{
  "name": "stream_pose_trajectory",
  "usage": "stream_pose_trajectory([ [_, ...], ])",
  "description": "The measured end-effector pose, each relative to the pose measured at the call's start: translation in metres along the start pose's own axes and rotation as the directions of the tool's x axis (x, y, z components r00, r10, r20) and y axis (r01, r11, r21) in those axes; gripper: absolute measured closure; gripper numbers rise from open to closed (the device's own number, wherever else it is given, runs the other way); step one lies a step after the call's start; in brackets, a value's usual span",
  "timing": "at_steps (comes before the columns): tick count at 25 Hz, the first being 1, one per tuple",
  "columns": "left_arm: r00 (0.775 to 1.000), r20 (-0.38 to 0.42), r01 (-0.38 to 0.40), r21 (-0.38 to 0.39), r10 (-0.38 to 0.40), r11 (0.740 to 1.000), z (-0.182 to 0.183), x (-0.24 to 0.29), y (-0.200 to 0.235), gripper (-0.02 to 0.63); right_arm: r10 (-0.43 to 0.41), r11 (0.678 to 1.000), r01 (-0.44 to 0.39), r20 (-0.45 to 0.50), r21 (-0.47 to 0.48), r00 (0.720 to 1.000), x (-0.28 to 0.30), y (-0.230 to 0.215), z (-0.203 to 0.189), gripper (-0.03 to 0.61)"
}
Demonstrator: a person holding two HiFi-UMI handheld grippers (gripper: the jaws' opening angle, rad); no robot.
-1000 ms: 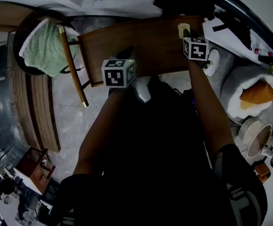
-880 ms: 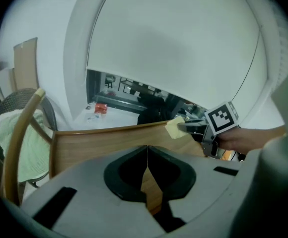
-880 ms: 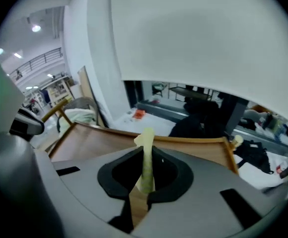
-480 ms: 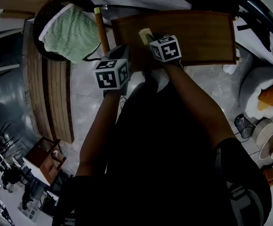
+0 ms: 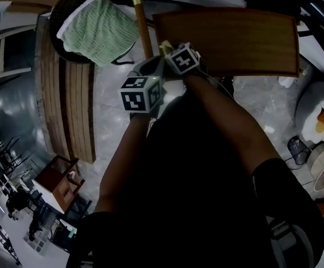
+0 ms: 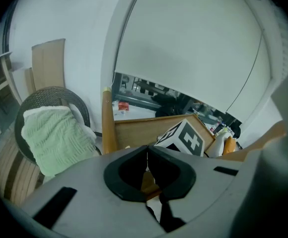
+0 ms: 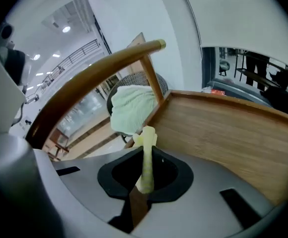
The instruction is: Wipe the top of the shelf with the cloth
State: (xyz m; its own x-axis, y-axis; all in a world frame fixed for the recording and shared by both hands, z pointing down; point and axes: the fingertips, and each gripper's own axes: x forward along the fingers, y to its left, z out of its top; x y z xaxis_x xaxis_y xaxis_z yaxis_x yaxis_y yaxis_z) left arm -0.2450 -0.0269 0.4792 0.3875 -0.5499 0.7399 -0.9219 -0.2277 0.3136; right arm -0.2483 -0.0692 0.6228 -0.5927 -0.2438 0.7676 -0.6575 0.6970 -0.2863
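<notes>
I am holding my grey left gripper (image 6: 146,156) closed and empty, my grey right gripper (image 7: 145,166) pinching a thin pale-yellow cloth (image 7: 147,139).

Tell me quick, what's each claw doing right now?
Left claw: closed, nothing in it.
Right claw: closed on the pale yellow cloth.

R gripper (image 5: 171,52) w/ cloth (image 5: 164,45) slid across shelf top (image 5: 234,41) to L end.
</notes>
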Motion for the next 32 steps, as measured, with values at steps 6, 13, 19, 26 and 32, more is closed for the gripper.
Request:
stream_pose_trajectory([
  [6, 1.000, -0.016, 0.012, 0.000, -0.012, 1.000, -0.002, 0.007, -0.001, 0.600, -0.016, 0.998, 0.014, -0.031, -0.063, 0.999, 0.004, -0.006, -0.010, 0.534],
  [13, 0.999, -0.026, 0.028, 0.016, -0.027, 0.999, 0.005, 0.026, -0.028, 0.600, -0.039, 0.995, 0.036, -0.036, -0.092, 0.999, -0.022, -0.041, -0.032, 0.534],
  [19, 0.996, -0.070, 0.057, -0.027, -0.059, 0.998, 0.000, 0.063, -0.061, 0.600, -0.095, 0.994, 0.092, -0.052, -0.050, 0.994, -0.058, -0.097, -0.057, 0.534],
  [26, 0.990, -0.121, 0.070, -0.027, -0.073, 0.997, -0.010, 0.106, -0.121, 0.600, -0.138, 0.990, 0.138, -0.044, -0.012, 0.989, -0.117, -0.170, -0.088, 0.534],
  [32, 0.987, -0.129, 0.098, 0.000, -0.097, 0.995, -0.005, 0.145, -0.169, 0.600, -0.180, 0.983, 0.181, -0.051, 0.024, 0.982, -0.151, -0.218, -0.111, 0.534],
])
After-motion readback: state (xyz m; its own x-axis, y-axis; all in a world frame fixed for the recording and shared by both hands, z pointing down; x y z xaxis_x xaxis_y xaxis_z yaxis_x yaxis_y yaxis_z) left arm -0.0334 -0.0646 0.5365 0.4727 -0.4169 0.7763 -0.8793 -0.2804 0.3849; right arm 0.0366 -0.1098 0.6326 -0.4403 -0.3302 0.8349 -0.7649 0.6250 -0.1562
